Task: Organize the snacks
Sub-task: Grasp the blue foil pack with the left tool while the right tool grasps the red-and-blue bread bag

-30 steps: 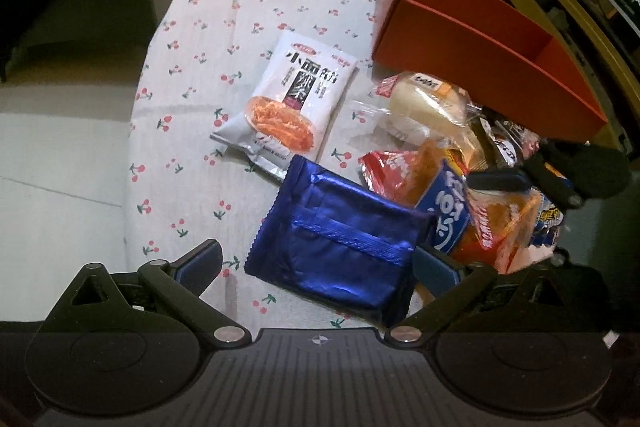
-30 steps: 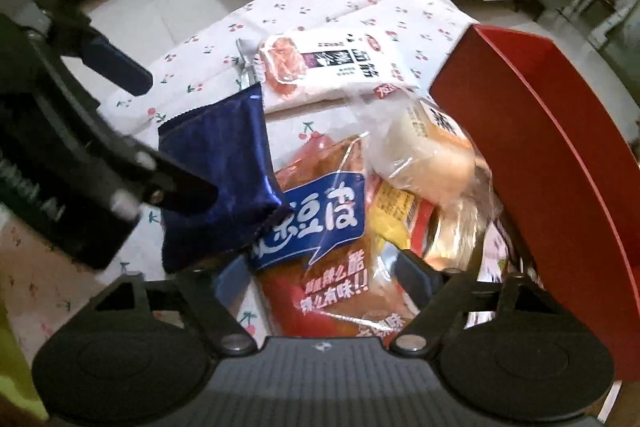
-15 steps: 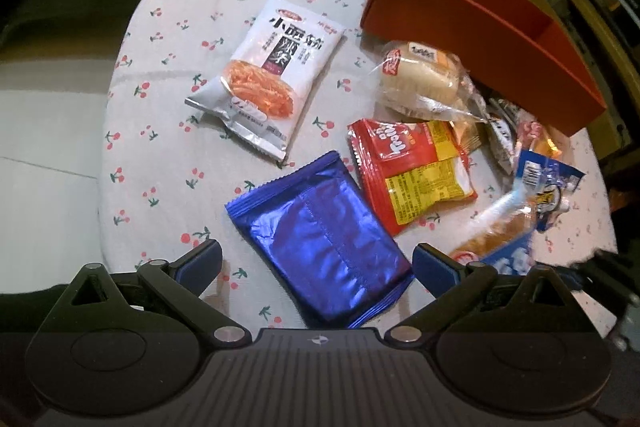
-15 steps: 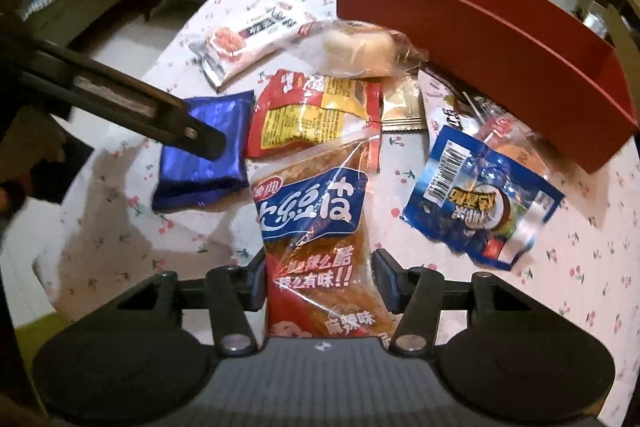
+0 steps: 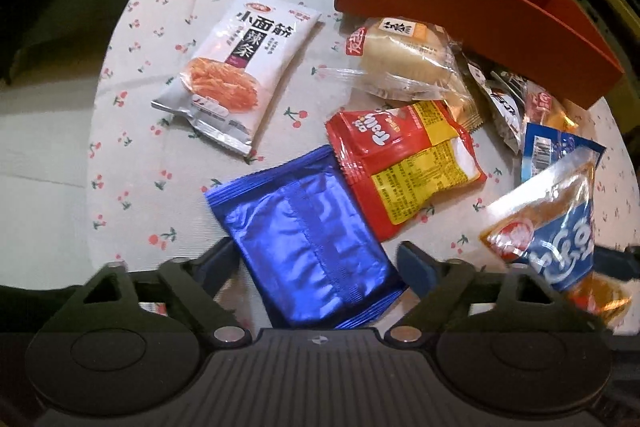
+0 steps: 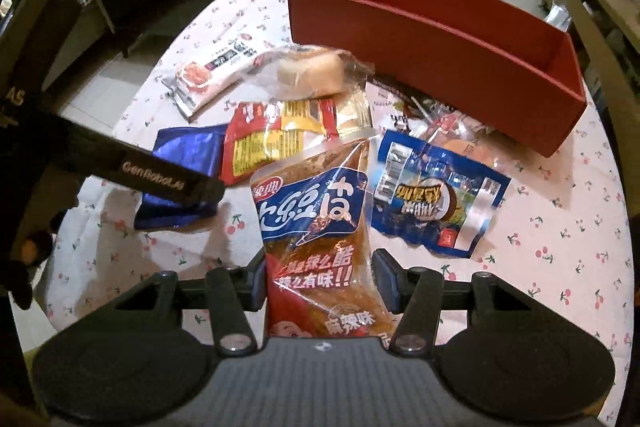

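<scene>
Right wrist view: the spicy strip bag (image 6: 316,227), newly clamped by the right gripper (image 6: 318,281), is lifted; the left gripper (image 5: 316,259) is closing around the blue packet (image 5: 308,239), not yet pressed.

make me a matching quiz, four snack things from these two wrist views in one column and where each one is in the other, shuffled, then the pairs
Things
1. shiny blue packet
2. orange spicy-strip bag with the blue label
3. red box
4. white noodle-snack packet

Places
A. far side of the cherry-print tablecloth, nothing visible inside
B. between the jaws of the left gripper, which are closing
C. flat on the cloth, apart from the pile, on its far left in the left wrist view
D. clamped in the right gripper, lifted off the cloth

Pairs: 1-B, 2-D, 3-A, 4-C
</scene>
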The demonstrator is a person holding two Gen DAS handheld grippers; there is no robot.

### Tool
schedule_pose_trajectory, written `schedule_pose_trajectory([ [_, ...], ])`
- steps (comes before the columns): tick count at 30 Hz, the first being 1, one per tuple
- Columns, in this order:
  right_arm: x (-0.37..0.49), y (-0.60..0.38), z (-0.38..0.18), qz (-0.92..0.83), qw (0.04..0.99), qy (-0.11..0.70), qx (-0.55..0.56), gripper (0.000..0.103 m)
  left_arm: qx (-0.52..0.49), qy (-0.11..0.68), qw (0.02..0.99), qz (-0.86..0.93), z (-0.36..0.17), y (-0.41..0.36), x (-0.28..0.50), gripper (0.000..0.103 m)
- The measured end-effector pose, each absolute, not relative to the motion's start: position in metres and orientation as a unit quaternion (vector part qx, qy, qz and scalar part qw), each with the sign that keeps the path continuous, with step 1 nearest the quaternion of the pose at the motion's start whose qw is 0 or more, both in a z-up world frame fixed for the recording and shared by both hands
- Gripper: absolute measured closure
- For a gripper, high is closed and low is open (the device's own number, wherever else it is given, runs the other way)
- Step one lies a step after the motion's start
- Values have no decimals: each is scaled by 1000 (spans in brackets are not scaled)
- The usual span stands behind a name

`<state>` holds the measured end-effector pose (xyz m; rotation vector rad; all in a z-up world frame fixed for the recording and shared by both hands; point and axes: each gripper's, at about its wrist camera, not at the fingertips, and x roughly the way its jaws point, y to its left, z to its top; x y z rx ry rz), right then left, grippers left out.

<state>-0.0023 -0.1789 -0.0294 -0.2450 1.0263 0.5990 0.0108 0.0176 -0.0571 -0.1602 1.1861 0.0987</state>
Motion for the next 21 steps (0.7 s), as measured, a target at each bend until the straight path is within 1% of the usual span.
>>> schedule_pose_trajectory([
  [2, -3, -179, -27, 282, 825, 476, -113, 29, -73, 557, 826, 41, -55, 19, 6, 21],
  [6, -2, -180, -27, 276, 829, 473, -111, 29, -33, 555, 830, 42, -55, 14, 0, 22],
  [10, -2, -179, -27, 273, 831, 472, -111, 28, -45, 563, 824, 47, -61, 21, 5, 10],
  [12, -2, -177, -26, 273, 832, 470, -113, 28, -41, 563, 824, 46, -63, 20, 11, 6],
  [14, -3, -176, -25, 270, 835, 464, -120, 28, -27, 564, 824, 42, -65, 16, 11, 5],
  [17, -6, -176, -22, 261, 845, 448, -132, 29, -15, 561, 827, 36, -65, 12, 6, 8],
  [18, -6, -176, -20, 259, 848, 443, -134, 29, -14, 560, 828, 35, -63, 12, 5, 12],
  [19, -7, -177, -19, 257, 851, 438, -136, 29, -14, 557, 830, 34, -61, 11, 3, 19],
  [21, -8, -177, -15, 252, 857, 428, -141, 29, -14, 552, 833, 30, -58, 10, 0, 26],
])
